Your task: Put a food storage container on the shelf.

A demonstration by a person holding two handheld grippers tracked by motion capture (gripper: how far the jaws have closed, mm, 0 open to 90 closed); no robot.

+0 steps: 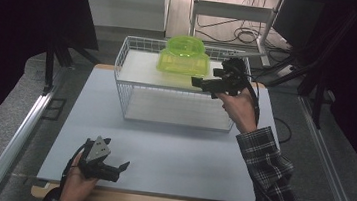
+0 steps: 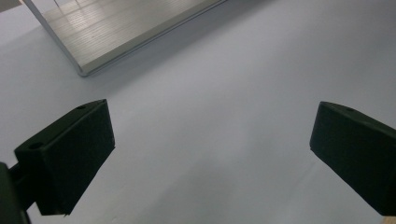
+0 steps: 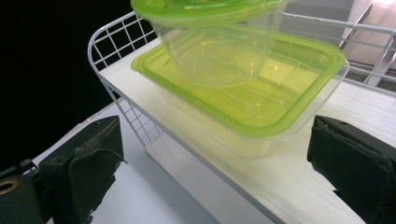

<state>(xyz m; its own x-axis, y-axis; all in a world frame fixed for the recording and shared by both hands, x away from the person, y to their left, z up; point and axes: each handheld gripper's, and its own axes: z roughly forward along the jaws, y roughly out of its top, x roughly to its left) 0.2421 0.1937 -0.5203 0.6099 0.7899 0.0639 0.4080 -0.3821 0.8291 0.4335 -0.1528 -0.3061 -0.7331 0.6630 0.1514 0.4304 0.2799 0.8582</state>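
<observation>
A square clear container with a green lid [image 1: 182, 62] sits on the upper shelf of a white wire rack [image 1: 123, 82] at the far side of a pale grey table [image 1: 161, 154], with a round clear container under its own green lid [image 1: 186, 44] stacked on top of it. The right gripper [image 1: 199, 82], held in the person's right hand [image 1: 238, 107] at the rack's right front corner, points toward the two containers; in the right gripper view its jaws stand wide apart with the square container [image 3: 243, 100] between and beyond them, nothing gripped. The left gripper [image 1: 121, 167] rests in the left hand [image 1: 77, 183] near the table's near edge, well apart from the rack, jaws spread wide over bare tabletop [image 2: 224, 116].
</observation>
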